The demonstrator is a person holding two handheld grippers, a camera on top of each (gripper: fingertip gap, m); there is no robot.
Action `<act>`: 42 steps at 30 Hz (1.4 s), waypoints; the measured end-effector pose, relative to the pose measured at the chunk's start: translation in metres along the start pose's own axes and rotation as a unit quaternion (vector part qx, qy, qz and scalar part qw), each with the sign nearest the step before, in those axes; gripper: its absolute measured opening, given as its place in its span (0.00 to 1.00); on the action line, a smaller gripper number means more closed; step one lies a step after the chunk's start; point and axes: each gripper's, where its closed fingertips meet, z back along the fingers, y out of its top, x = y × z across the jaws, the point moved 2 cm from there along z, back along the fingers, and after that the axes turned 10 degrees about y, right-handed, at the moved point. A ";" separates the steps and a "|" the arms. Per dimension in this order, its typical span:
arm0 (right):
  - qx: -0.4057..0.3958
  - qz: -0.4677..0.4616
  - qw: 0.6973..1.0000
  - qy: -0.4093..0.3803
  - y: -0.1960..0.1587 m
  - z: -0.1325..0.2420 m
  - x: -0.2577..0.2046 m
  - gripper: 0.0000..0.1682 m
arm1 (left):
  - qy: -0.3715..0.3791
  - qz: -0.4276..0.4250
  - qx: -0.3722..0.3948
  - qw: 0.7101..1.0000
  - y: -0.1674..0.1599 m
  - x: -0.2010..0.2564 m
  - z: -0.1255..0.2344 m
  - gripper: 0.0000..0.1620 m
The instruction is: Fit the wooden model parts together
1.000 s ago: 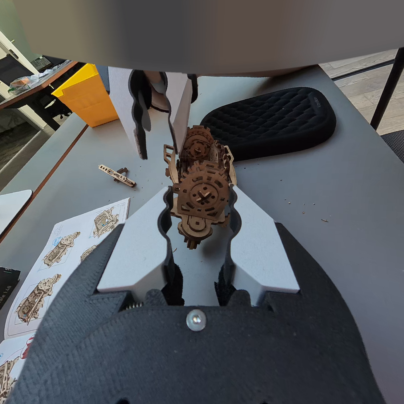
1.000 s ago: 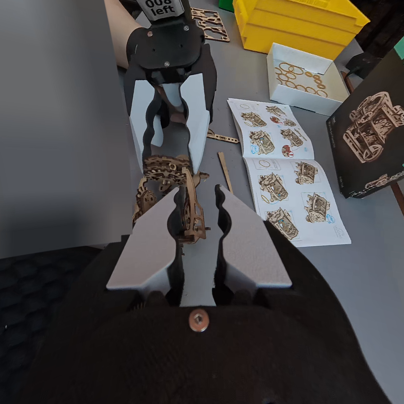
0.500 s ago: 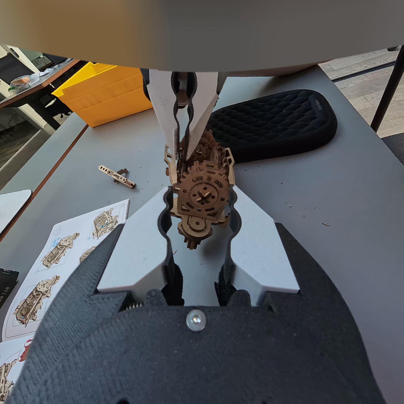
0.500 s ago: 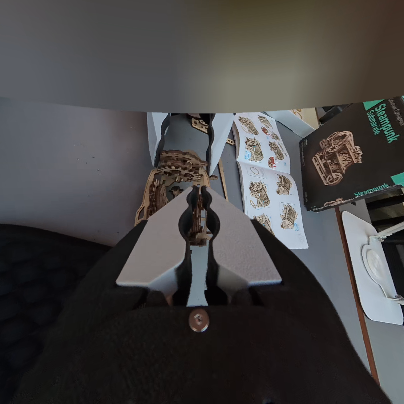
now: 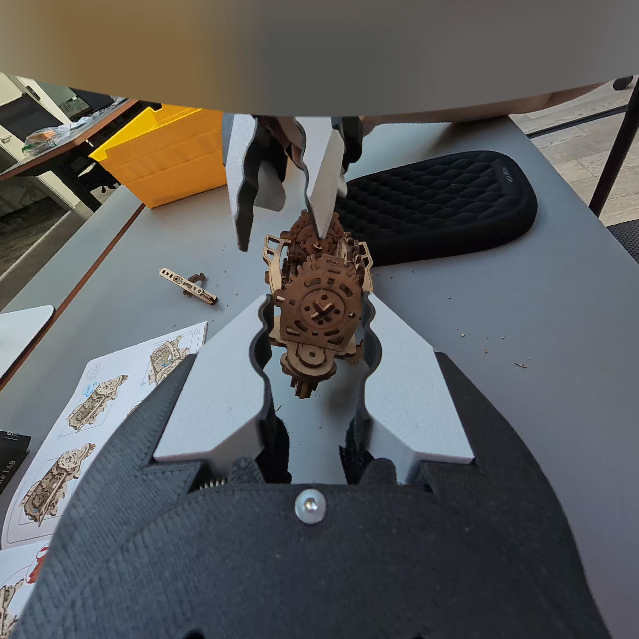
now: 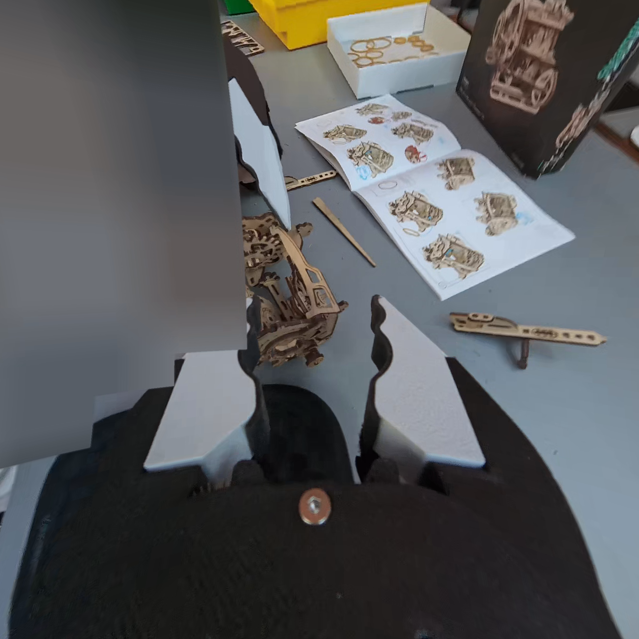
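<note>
Left gripper (image 5: 316,307): clamped around wooden model (image 5: 320,311).
Right gripper (image 6: 313,311): jaws wide, empty, beside model.
Next: probably fetching loose strip (image 6: 525,332), right of jaws.

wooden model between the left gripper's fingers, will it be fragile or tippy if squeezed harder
Probably fragile: the wooden model is thin slotted sheets with gears and fins sticking out. Likely light, since it is mostly openwork. It may twist if pushed, as the left gripper grips only its front end.

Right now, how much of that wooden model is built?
Mostly built: the wooden model stands as a dense assembly, clamped by the left hand-held gripper. The right hand-held gripper is open beside it. A loose wooden part on the table remains unfitted.
</note>
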 end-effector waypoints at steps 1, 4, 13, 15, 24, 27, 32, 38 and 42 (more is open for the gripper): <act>0.002 -0.042 0.999 -0.008 -0.003 0.000 0.002 0.38 | 0.001 -0.001 -0.001 1.000 0.000 0.000 0.000 0.30; -0.003 -0.125 0.992 -0.024 -0.006 -0.001 0.001 0.40 | 0.004 -0.004 -0.002 1.000 -0.001 0.000 -0.001 0.30; 0.000 -0.250 0.968 -0.013 -0.017 -0.016 -0.004 0.27 | 0.009 -0.013 -0.003 1.000 -0.002 -0.001 -0.001 0.30; 0.010 -0.259 0.966 -0.006 -0.017 -0.016 -0.003 0.26 | 0.009 -0.014 -0.004 1.000 -0.002 -0.001 -0.001 0.30; 0.054 -0.286 0.957 0.024 -0.017 -0.014 0.000 0.25 | 0.001 -0.014 -0.001 1.000 -0.001 0.001 -0.001 0.30; 0.064 -0.292 0.954 0.030 -0.016 -0.014 0.001 0.25 | -0.002 -0.017 -0.003 1.000 -0.002 0.002 -0.001 0.30; 0.080 -0.304 0.948 0.041 -0.017 -0.013 0.003 0.24 | -0.001 -0.022 -0.006 1.000 -0.003 0.004 -0.002 0.30; 0.083 -0.293 0.952 0.037 -0.016 -0.012 0.002 0.24 | -0.014 -0.002 -0.016 1.000 -0.004 0.005 -0.002 0.30; 0.085 -0.292 0.952 0.039 -0.016 -0.012 0.002 0.24 | -0.026 0.038 -0.019 0.999 -0.004 0.005 -0.001 0.30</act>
